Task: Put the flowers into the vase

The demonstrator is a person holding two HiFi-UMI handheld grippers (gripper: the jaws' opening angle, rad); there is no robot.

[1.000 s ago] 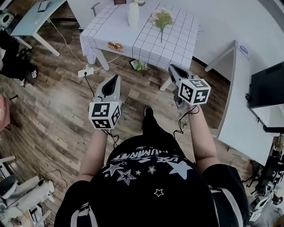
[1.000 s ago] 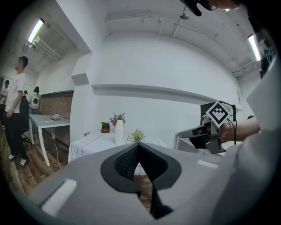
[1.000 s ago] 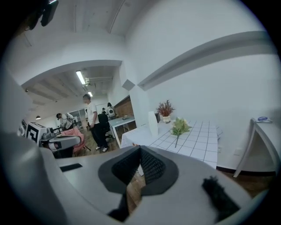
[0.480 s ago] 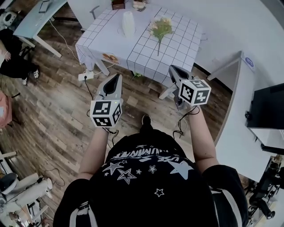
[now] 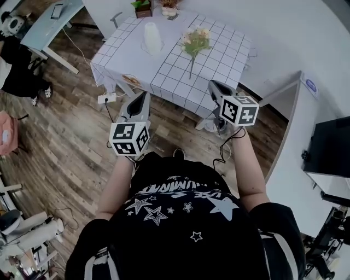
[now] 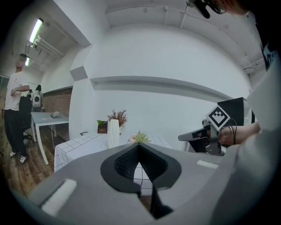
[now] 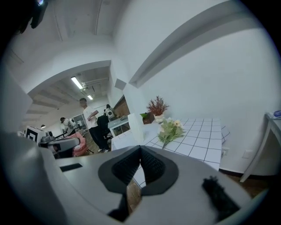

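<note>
A white vase [image 5: 152, 37] stands upright on the table with the white checked cloth [image 5: 219, 65]. A bunch of pale flowers with green leaves [image 5: 193, 41] lies on the cloth to the vase's right. Both grippers hang in the air short of the table's near edge, with nothing between their jaws. My left gripper [image 5: 144, 94] is shut and points toward the vase [image 6: 113, 132]. My right gripper [image 5: 211, 83] is shut too, and the flowers [image 7: 169, 129] lie ahead of it. The vase [image 7: 135, 126] appears to their left in the right gripper view.
A small potted plant and a dried bunch [image 5: 143, 6] sit at the table's far end. A grey desk [image 5: 49, 22] is at the left, a white desk [image 5: 290, 142] with a black monitor [image 5: 331, 147] at the right. A power strip [image 5: 106, 98] lies on the floor. A person [image 6: 15, 110] stands by the grey desk.
The table has drawn closer and sits lower in the head view; both shut grippers have moved forward toward its near edge. Vase and flowers have not moved on the cloth.
</note>
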